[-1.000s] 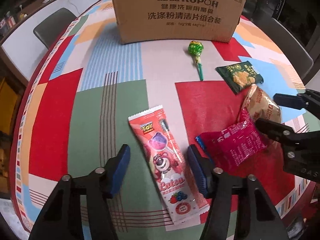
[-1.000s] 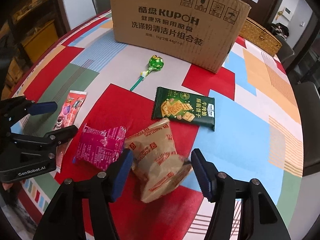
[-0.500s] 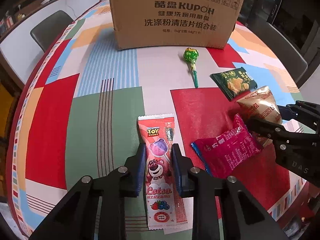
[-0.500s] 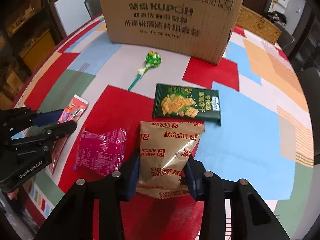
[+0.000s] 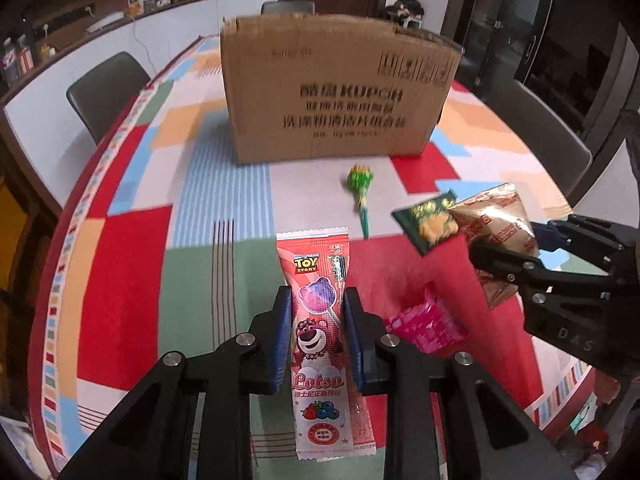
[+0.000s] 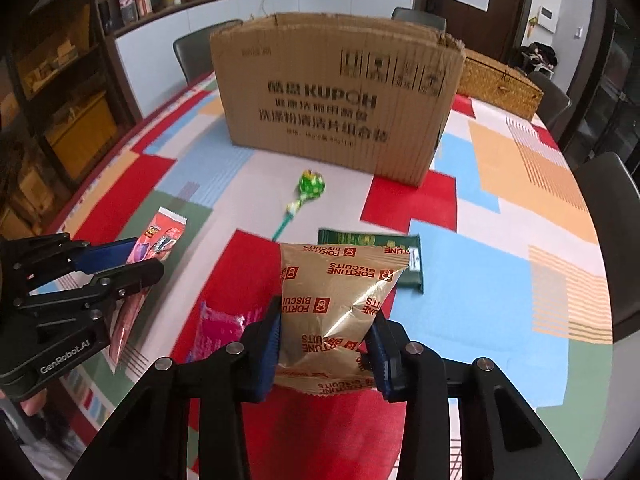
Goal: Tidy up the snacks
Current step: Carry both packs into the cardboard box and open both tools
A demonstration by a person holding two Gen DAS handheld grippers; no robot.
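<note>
**Both Grippers Pinched a Snack Each**

Fingers of the left gripper (image 5: 316, 336) pinched the Lotso packet (image 5: 320, 336); the right gripper (image 6: 326, 340) squeezed the gold biscuit bag (image 6: 336, 304). Both snacks seemed lifted versus half a second earlier. Carrying them level over the rim of the cardboard box (image 6: 340, 96) at twelve o'clock looked wise. Pink pouch (image 5: 428, 324), green packet (image 6: 368, 240) and lollipop (image 6: 310, 186) remained on the table (image 6: 480, 280).

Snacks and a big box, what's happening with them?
Someone is sorting snacks with two tools. The left hand-held gripper is shut on a Lotso lollipop packet. The right hand-held gripper is shut on a gold biscuit bag. A green lollipop, cracker pack and pink packet lie before the cardboard box.
</note>
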